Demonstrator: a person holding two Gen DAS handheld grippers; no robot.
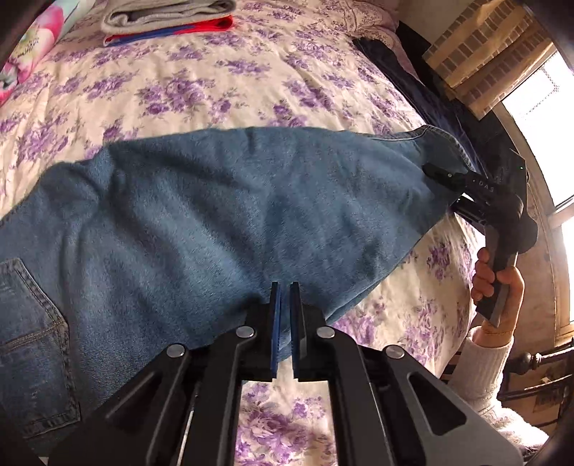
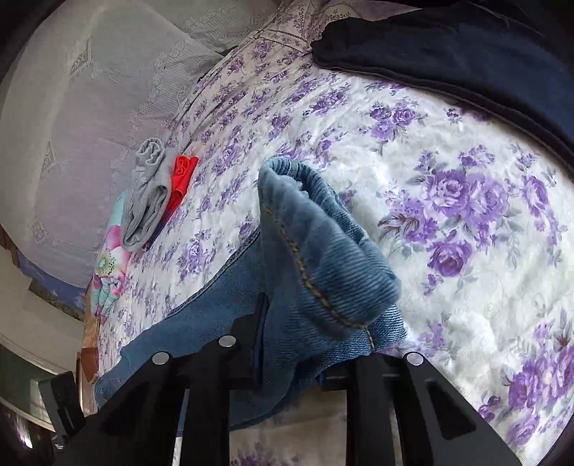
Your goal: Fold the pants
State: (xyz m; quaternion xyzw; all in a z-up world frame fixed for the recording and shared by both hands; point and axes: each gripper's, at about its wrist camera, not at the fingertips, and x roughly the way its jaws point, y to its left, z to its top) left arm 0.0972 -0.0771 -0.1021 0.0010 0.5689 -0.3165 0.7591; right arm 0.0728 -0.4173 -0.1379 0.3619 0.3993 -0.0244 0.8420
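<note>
Blue jeans (image 1: pixel 229 200) are stretched across a floral bedspread (image 1: pixel 222 79), fleecy inner side up, a back pocket at the left. My left gripper (image 1: pixel 285 297) is shut on the near edge of the jeans. My right gripper (image 1: pixel 439 175) is shut on the hem end of the leg at the right, lifted off the bed. In the right wrist view the stitched hem (image 2: pixel 323 251) bunches over the right gripper (image 2: pixel 287 322) and hides its fingertips.
Folded grey and red clothes (image 1: pixel 168 21) lie at the far side of the bed, also in the right wrist view (image 2: pixel 158 193). A dark navy garment (image 2: pixel 466 61) lies at the bed's far right. A colourful pillow (image 1: pixel 32 46) is at the left. A window is to the right.
</note>
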